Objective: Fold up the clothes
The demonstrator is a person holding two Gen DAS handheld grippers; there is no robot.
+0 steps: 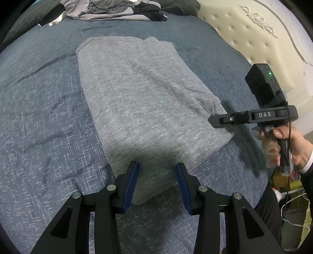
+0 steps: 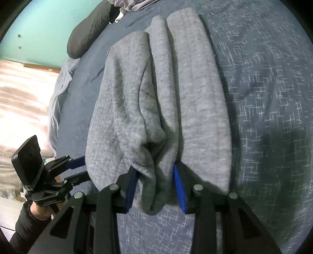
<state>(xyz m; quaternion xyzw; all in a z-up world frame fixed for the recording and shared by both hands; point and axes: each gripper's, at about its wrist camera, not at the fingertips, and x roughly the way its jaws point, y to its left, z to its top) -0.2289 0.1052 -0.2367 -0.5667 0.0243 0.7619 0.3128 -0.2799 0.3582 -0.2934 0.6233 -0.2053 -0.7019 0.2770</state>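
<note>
Straddling the near edge of the folded grey garment, the left gripper stands partly open; we see its blue pads on either side of the cloth edge, and we cannot tell whether they press on it. In the right wrist view the same left gripper enters from the left, its blue-tipped fingers meeting the garment's left edge.

We read the right gripper as partly closed around a bunched fold of the grey garment. The cloth passes between its two blue pads and hangs just past them toward the camera. Whether the pads clamp the fold or only flank it we cannot tell. From the left wrist view the right gripper lies nearly level, its black tip touching the garment's right edge, with a hand on the grip behind it and a black device showing a green light mounted on top.

The garment lies folded lengthwise into a long band on the bed, which carries a blue cover with a pale cross-hatch pattern. We note several ridges running along the band in the right wrist view.

Beyond the garment, a heap of grey and dark clothes rests at the far end of the bed. A cream tufted headboard stands to the right in the left wrist view. A dark pillow lies near the teal wall in the right wrist view.
</note>
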